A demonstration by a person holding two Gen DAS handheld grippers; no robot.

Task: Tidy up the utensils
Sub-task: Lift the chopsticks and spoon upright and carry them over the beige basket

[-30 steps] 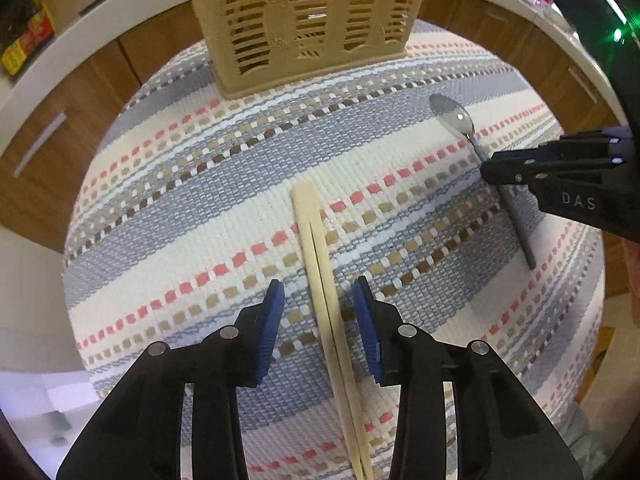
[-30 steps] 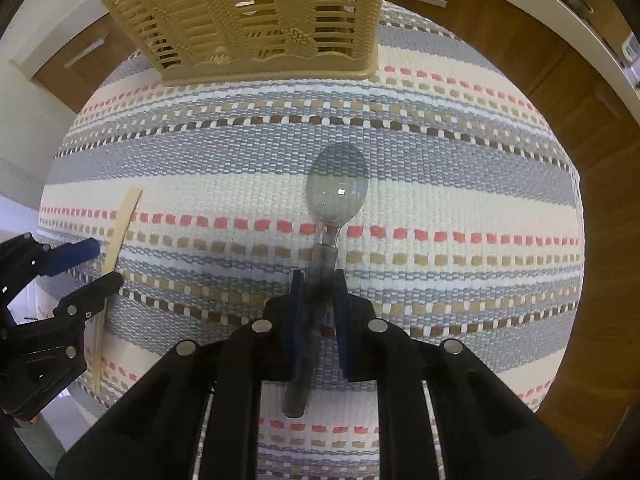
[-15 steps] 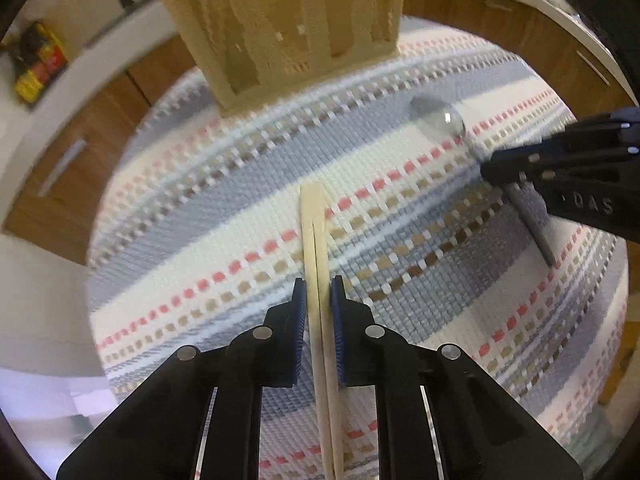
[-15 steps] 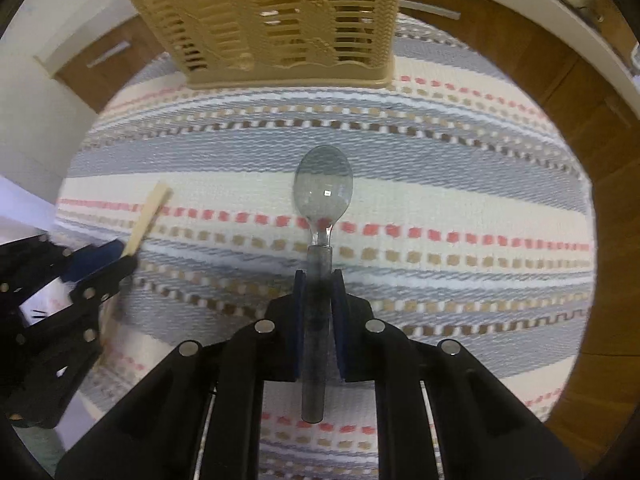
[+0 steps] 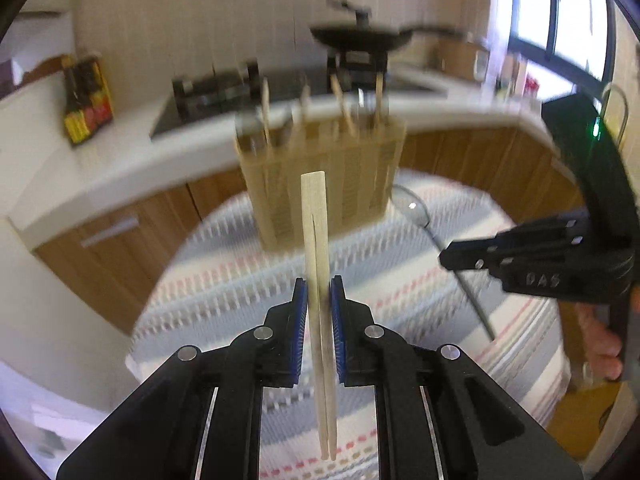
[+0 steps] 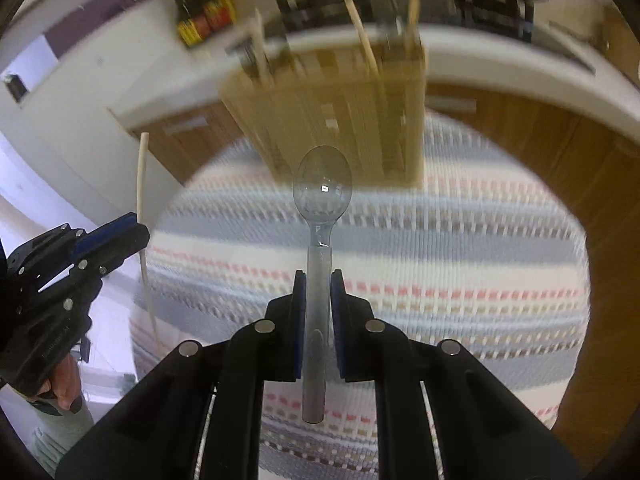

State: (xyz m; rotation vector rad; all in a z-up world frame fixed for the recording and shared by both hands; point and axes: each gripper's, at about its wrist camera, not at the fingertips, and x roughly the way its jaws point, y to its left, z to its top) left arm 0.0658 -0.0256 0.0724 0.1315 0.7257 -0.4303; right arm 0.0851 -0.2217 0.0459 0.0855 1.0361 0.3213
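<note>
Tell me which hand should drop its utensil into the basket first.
Probably right: the right gripper holds the spoon with its bowl nearly against the basket; the left gripper's chopsticks look similarly aimed.

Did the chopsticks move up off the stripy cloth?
Yes. The chopsticks, clamped in the left gripper, went up: they lay flat on the striped cloth before, and now their tip shows against the utensil basket.

Wooden chopsticks [image 5: 316, 240], clear glossy plastic spoon [image 6: 322, 192], woven cloth [image 6: 460, 240]
</note>
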